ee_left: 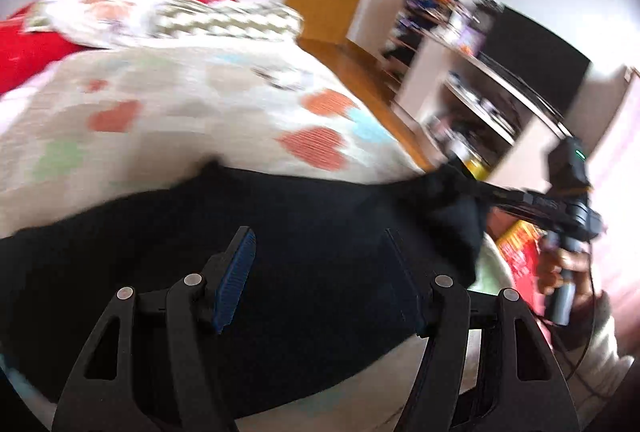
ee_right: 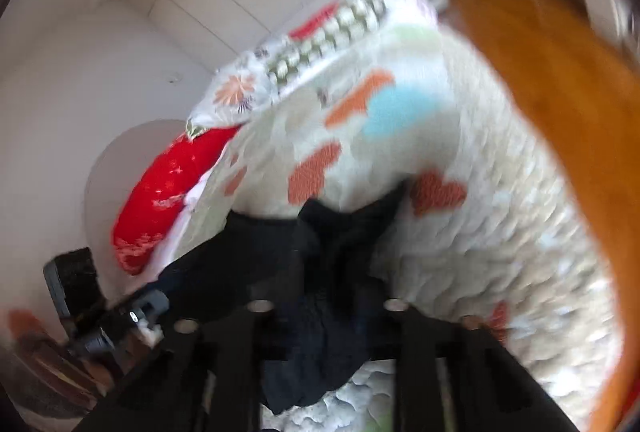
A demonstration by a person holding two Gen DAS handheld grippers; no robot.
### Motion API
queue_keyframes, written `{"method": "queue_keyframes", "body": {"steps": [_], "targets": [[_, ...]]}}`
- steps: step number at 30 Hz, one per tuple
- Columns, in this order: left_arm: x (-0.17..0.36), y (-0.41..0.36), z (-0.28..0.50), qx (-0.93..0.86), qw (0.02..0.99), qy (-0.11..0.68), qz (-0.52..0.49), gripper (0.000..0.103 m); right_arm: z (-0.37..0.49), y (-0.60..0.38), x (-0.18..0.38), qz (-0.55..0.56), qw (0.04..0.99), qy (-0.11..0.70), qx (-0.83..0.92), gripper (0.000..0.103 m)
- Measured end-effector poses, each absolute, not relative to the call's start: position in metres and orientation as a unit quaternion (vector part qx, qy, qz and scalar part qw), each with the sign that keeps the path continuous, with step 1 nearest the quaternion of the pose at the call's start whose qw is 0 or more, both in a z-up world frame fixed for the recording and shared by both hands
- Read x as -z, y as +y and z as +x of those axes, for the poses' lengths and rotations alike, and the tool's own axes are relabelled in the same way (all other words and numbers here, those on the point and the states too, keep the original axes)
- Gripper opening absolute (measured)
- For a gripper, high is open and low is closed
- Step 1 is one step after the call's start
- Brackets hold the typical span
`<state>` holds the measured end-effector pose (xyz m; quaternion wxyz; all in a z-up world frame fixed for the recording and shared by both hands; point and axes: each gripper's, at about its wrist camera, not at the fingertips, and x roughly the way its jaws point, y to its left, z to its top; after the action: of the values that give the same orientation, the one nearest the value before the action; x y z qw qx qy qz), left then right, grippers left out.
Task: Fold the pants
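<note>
Two grippers working; my right gripper (ee_right: 326,296) pinches a bunched end of the black fabric pants (ee_left: 240,232) on the heart-patterned quilt (ee_left: 180,104); my left gripper (ee_left: 320,272) hangs spread above them, their length running sideways toward the right gripper.

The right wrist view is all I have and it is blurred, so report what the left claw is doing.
Observer: The left claw is open, jaws wide apart above the black fabric pants, with nothing pinched.
Operator: Describe how the pants lie.
Observer: They spread in a broad dark sheet across the heart-patterned cream bedspread.
Operator: Check my grip from the side.
Observer: The right claw is shut on a bunched corner of the pants, drawn out near the edge of the bed.
</note>
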<state>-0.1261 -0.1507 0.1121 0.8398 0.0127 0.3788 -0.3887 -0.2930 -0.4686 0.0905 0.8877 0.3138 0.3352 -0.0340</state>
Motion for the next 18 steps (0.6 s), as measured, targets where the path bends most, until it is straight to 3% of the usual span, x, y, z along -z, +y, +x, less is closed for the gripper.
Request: {"method": "queue_keyframes", "body": {"steps": [4, 7, 9, 10, 11, 18], "targets": [[-0.114, -0.09, -0.112, 0.337, 0.865, 0.371, -0.019, 0.065, -0.315, -0.471, -0.077, 0.231, 0.87, 0.399, 0.174, 0.014], [-0.109, -0.058, -0.104, 0.305, 0.875, 0.375, -0.032, 0.065, -0.33, -0.474, -0.074, 0.265, 0.858, 0.403, 0.179, 0.016], [-0.105, -0.039, -0.102, 0.282, 0.883, 0.373, -0.032, 0.065, -0.336, -0.463, -0.086, 0.288, 0.874, 0.365, 0.141, 0.034], [-0.105, -0.035, -0.101, 0.276, 0.886, 0.373, -0.032, 0.065, -0.335, -0.457, -0.091, 0.289, 0.879, 0.358, 0.13, 0.06], [-0.103, -0.029, -0.102, 0.268, 0.888, 0.372, -0.032, 0.065, -0.332, -0.449, -0.094, 0.288, 0.883, 0.354, 0.115, 0.074], [-0.086, 0.0, -0.103, 0.236, 0.889, 0.389, -0.057, 0.065, -0.288, -0.412, -0.073, 0.272, 0.867, 0.403, 0.109, 0.072]]}}
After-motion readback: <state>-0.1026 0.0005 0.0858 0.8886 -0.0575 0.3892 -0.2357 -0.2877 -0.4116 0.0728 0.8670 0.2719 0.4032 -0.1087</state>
